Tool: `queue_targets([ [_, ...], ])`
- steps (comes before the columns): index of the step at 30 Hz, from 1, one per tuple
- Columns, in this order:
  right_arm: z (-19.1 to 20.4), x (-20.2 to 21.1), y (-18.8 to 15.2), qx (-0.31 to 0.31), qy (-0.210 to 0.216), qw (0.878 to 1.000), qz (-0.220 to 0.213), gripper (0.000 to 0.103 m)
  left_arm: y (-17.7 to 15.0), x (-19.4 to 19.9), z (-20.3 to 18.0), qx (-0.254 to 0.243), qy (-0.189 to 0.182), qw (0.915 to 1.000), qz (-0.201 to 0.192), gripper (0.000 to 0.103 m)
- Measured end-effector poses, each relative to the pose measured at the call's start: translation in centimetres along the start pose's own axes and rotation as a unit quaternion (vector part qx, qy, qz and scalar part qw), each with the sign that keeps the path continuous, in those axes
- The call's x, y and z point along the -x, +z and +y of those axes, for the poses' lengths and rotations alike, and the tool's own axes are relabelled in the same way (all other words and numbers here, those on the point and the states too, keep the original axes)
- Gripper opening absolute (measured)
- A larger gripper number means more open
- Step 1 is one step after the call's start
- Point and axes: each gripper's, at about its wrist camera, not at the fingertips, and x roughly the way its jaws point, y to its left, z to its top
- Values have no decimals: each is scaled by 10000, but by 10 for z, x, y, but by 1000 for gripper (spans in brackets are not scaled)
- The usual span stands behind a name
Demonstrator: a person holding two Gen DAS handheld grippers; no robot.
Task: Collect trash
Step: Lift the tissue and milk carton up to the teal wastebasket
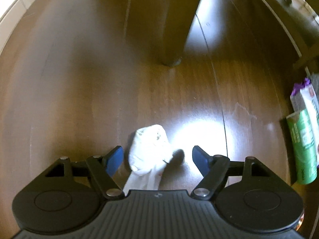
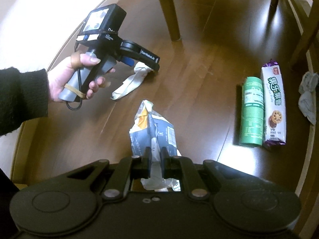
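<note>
Dark wood floor [image 2: 209,63] carried everything; pale wall base ran along its left edge, chair legs [image 2: 169,10] stood at the far edge.

Left side: person's hand [image 2: 79,75], black sleeve, held the left gripper [image 1: 156,155] steeply nose-down over a crumpled white tissue [image 1: 148,149] near the floor's left edge. Blue pads [image 1: 114,160] stood wide apart with the wad between them, neither pressing on it, so nothing was held. Steep angle made sense for a straight-down approach on a flat, soft piece. Right wrist view showed the same wad [image 2: 139,70] under that gripper's tip, its long tail trailing toward the near edge. Whether a tip touched it, I couldn't tell.

Middle: right gripper [image 2: 155,159] was clamped on a crushed paper carton [image 2: 151,129], grey-blue with an orange patch. Fingers nearly met, pinching a flattened fold at its lower end; the rest stuck out forward beyond the pads. Judgement: it was lifted clear of the floor, held thin-side so the jaws could bite.

Right: green tube [image 2: 252,111] and purple biscuit pack [image 2: 273,107] lay side by side, touching, toward the right edge, well apart from both grippers. They looked intact, so maybe not trash. Grey-white crumpled wads [image 2: 308,93] lay at the far right edge by the furniture; probably still to collect.
</note>
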Motion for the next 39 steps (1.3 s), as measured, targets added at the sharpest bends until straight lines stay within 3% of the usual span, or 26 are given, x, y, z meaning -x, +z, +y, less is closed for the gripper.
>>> queue_targets([
  [2,-1,1,0,-54,-17,10000,20,9,-2,-2,-4,-103,98,9999,5,71],
  [6,-2,1,0,-131,-29,9999,49,9,-3,-10,-7,-125,246,9995,118,48],
  [11,-1,1,1,-154,-80,9998,61,9,-2,-14,-7,-40,186,9997,141,31],
  [19,-9,9,4,-353,-236,9990,-101,9,-16,15,1,53,8,10000,-54,28],
  [26,-17,39,22,-616,-341,9951,-700,9,-24,76,10,74,-111,9987,-493,28],
  [32,-16,84,46,-730,-251,9877,-1359,9,-20,155,5,128,-103,9941,-1068,28],
  [39,-9,168,70,-564,-110,9729,-2238,9,-2,258,-12,50,-211,9828,-1836,29],
])
